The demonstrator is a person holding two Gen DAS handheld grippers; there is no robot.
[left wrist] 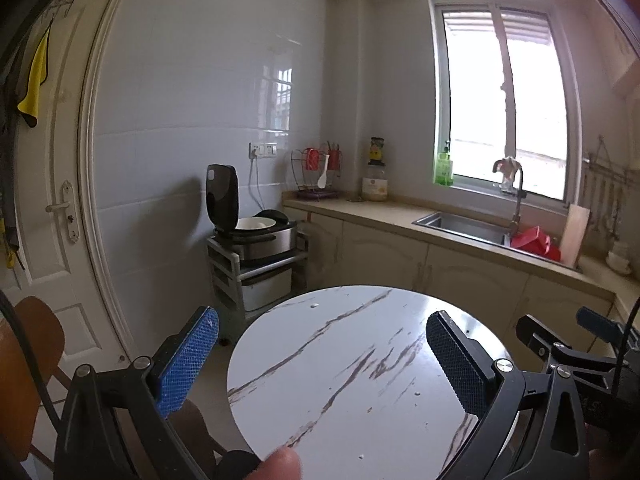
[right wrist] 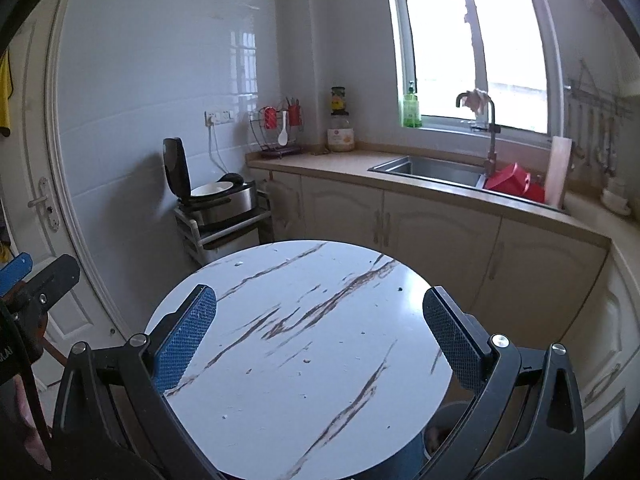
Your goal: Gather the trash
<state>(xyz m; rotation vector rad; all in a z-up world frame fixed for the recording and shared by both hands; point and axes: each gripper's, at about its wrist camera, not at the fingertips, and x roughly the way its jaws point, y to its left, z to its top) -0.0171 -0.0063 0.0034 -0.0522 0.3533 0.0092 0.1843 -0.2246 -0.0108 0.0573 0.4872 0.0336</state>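
Plainly, both tools hover over the round marble table (right wrist: 304,360), each with nothing between its pads: the left gripper (left wrist: 320,364) is spread wide, and so is the right gripper (right wrist: 320,340). All the trash in view is small crumbs (right wrist: 307,360) scattered across the tabletop (no wrapper or larger scrap shows). A bin (right wrist: 444,432) seems to sit below the table's right edge. Such specks would likely slip between broad pads or get flicked onto the floor.
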